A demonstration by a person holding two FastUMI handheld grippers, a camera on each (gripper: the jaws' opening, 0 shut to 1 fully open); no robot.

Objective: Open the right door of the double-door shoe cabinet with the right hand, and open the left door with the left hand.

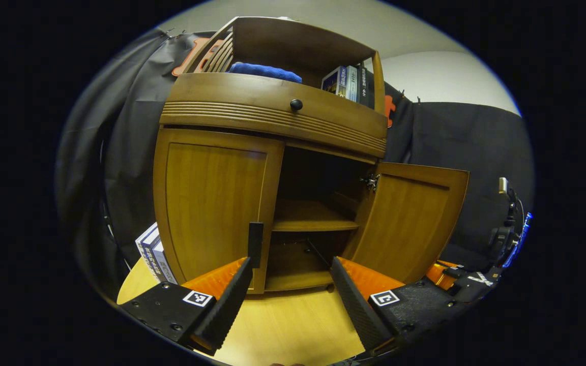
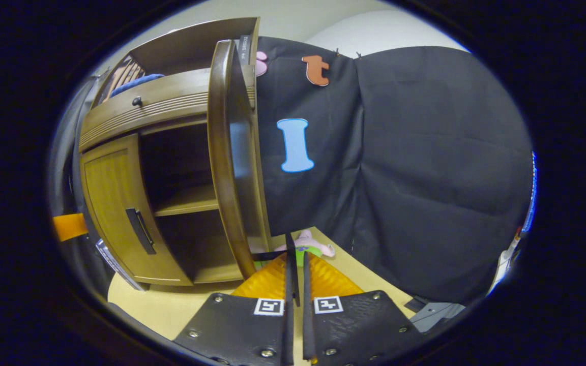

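Brown wooden double-door shoe cabinet (image 1: 272, 132) on pale surface (image 1: 293, 325). Right door (image 1: 410, 223) open. Left tool (image 1: 290, 269) wide, before dark handle (image 1: 255, 244) of closed left door (image 1: 211, 203): straddle handle, close, pull outward. Right tool (image 2: 297, 274) narrow, holding right door's handle.

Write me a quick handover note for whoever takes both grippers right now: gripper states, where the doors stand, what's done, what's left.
Left gripper: open, fingers spread in front of the cabinet, the left door's handle just above its left finger, not gripped.
Right gripper: shut on the right door's handle, a thin dark bar between its fingers.
Right door: swung wide open, shelf inside exposed.
Left door: closed flat against the cabinet.
Done: right door open.
Left: close the left gripper on the left door's handle and pull that door open; release the right door.
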